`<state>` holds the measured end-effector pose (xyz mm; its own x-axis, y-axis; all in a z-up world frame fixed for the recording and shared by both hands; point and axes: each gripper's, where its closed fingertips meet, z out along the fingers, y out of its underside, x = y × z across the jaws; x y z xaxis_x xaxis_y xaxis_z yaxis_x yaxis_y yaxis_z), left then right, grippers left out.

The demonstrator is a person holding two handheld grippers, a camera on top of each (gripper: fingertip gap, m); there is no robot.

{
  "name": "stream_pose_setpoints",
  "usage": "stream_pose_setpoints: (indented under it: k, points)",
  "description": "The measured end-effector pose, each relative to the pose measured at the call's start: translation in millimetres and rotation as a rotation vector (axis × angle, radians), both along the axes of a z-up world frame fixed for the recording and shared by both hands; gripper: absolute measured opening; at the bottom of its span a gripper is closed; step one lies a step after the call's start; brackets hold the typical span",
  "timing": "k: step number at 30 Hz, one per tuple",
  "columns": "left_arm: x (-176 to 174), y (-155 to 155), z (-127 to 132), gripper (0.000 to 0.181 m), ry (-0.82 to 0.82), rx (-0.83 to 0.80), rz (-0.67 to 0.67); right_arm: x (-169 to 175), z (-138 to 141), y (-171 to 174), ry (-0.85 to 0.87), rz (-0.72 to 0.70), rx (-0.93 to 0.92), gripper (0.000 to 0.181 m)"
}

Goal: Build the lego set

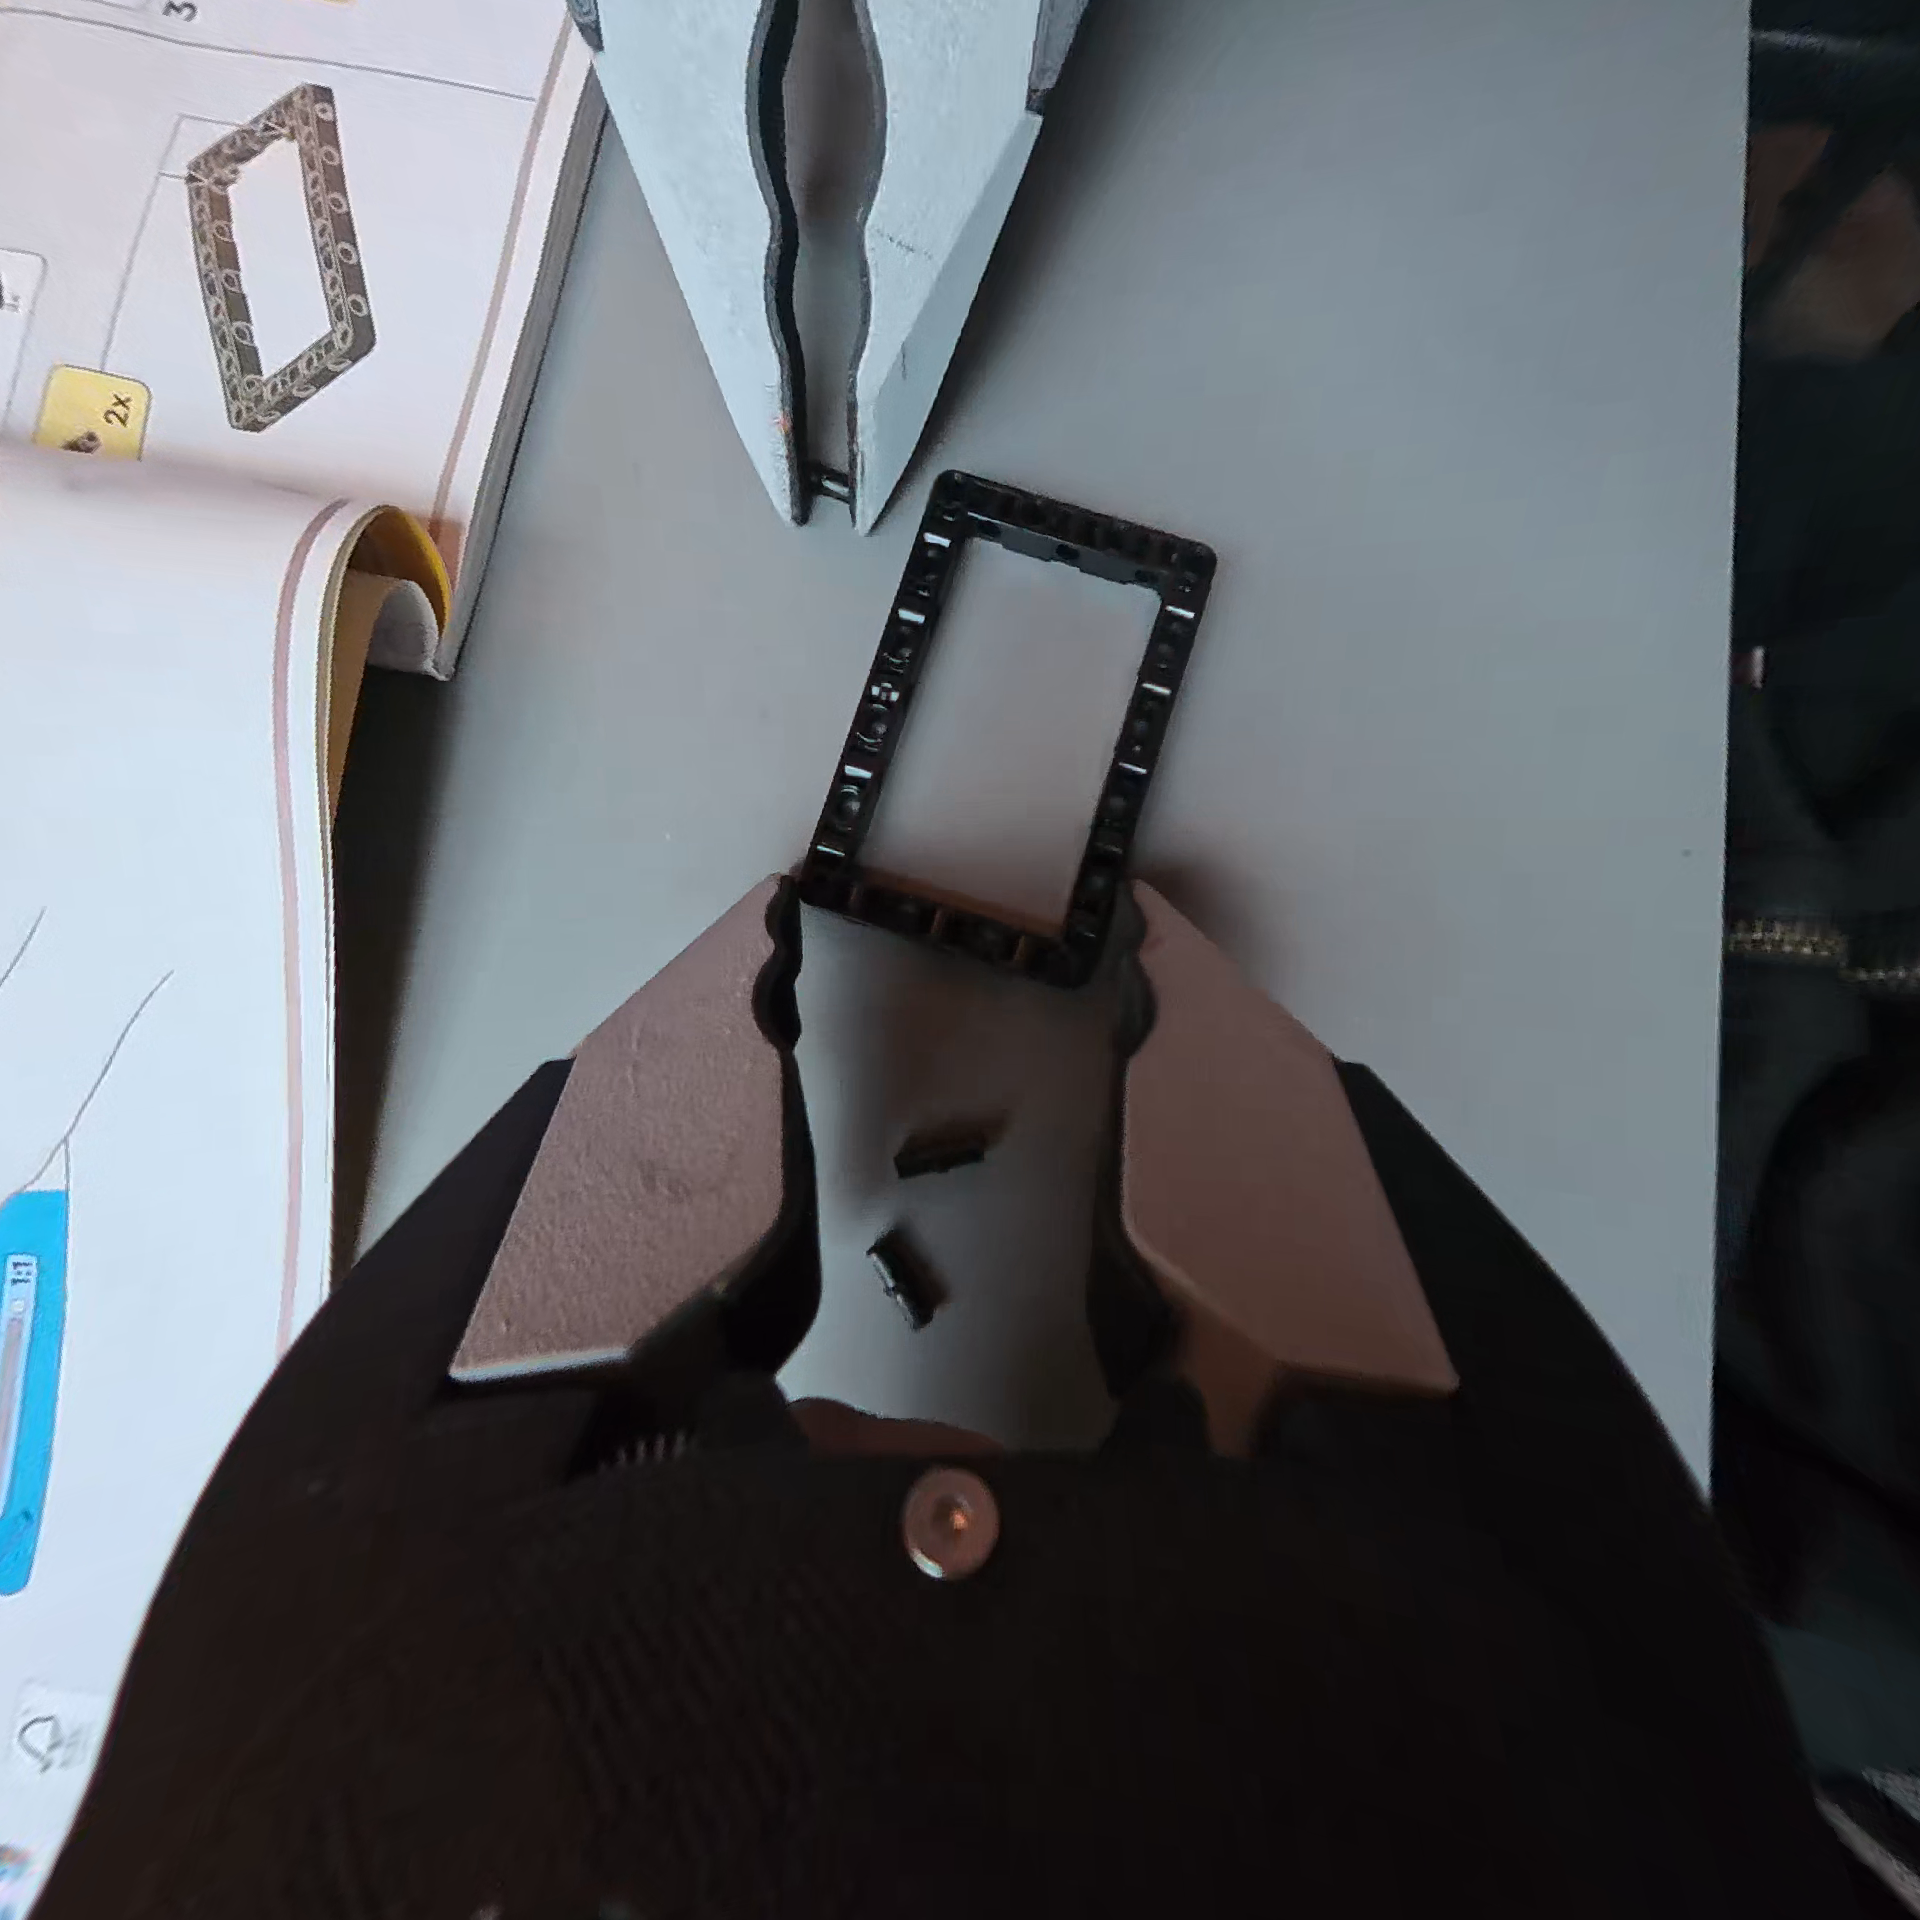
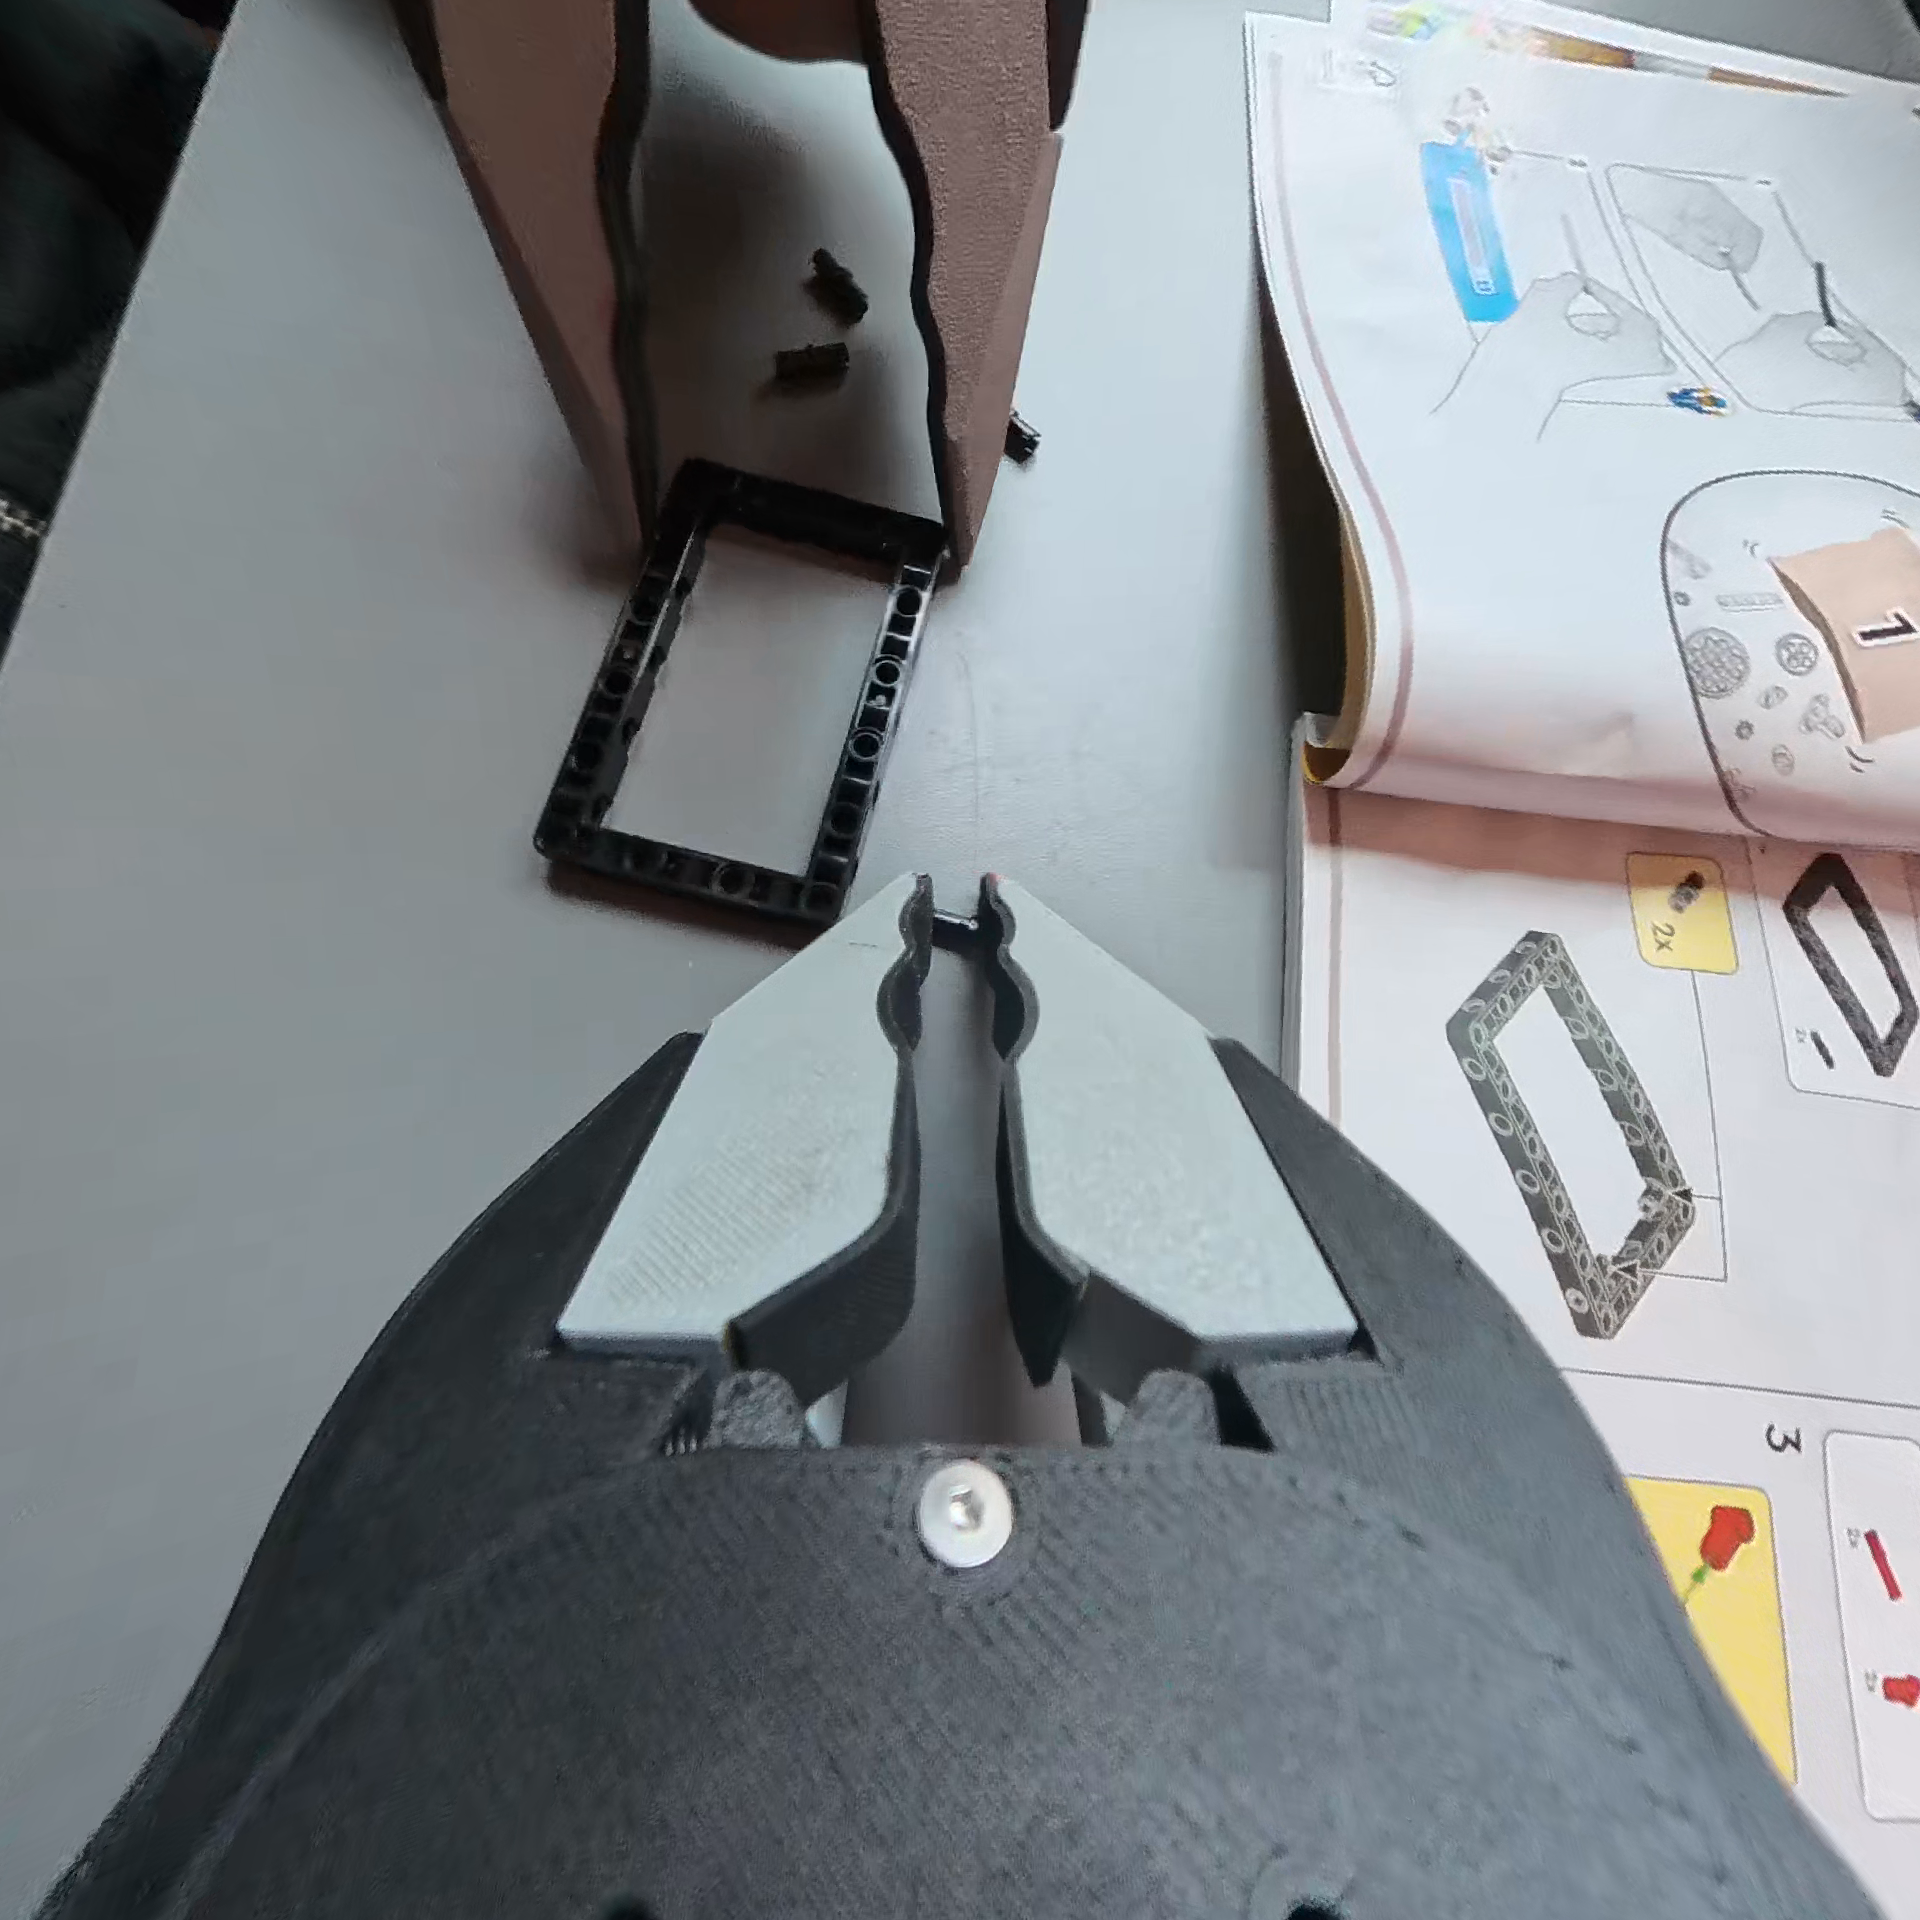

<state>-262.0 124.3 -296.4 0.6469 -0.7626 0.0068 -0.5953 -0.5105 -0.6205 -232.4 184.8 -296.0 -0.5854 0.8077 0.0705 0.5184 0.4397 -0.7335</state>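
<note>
A black rectangular lego frame (image 1: 1148,707) lies flat on the grey table (image 1: 1403,520). My left gripper (image 1: 956,925), with brown fingers, is shut on the frame's near short end, one finger on each long side. My right gripper (image 2: 956,899), with grey fingers, is shut on a small black pin (image 2: 954,923) at its tips. It hovers just off the frame's (image 2: 707,873) other short end, near one corner. The right gripper also shows in the left wrist view (image 1: 828,499), and the left gripper shows in the right wrist view (image 2: 795,525).
Two loose black pins (image 1: 940,1148) (image 1: 907,1273) lie on the table between my left fingers. A third pin (image 2: 1023,434) lies beside the left gripper. An open instruction booklet (image 2: 1558,644) lies alongside. The table edge (image 1: 1735,727) runs close past the frame. My right fingertips sit around 8 cm from my left ones.
</note>
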Motion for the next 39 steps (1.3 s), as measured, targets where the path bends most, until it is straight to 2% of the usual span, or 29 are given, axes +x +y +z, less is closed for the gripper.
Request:
stream_pose_setpoints:
  k: [6,11,15,22,26,39]
  points:
    - [7,-4,1,0.064,-0.028,0.018,-0.002,-4,3,13,0.032,-0.106,0.019,0.007]
    - [16,-6,17,0.073,-0.154,0.054,-0.017,-4,13,9,0.078,-0.143,-0.031,0.009]
    - [16,-7,27,0.072,-0.245,0.051,-0.02,-2,15,8,0.084,-0.14,-0.043,0.011]
    - [5,-7,11,0.073,-0.14,0.047,-0.024,8,19,14,0.067,-0.129,-0.091,0.014]
    - [5,-8,8,0.073,-0.144,0.022,-0.026,9,25,12,0.064,-0.129,-0.116,0.014]
    - [3,-8,4,0.072,-0.111,0.03,-0.032,12,13,10,0.011,-0.123,-0.087,0.017]
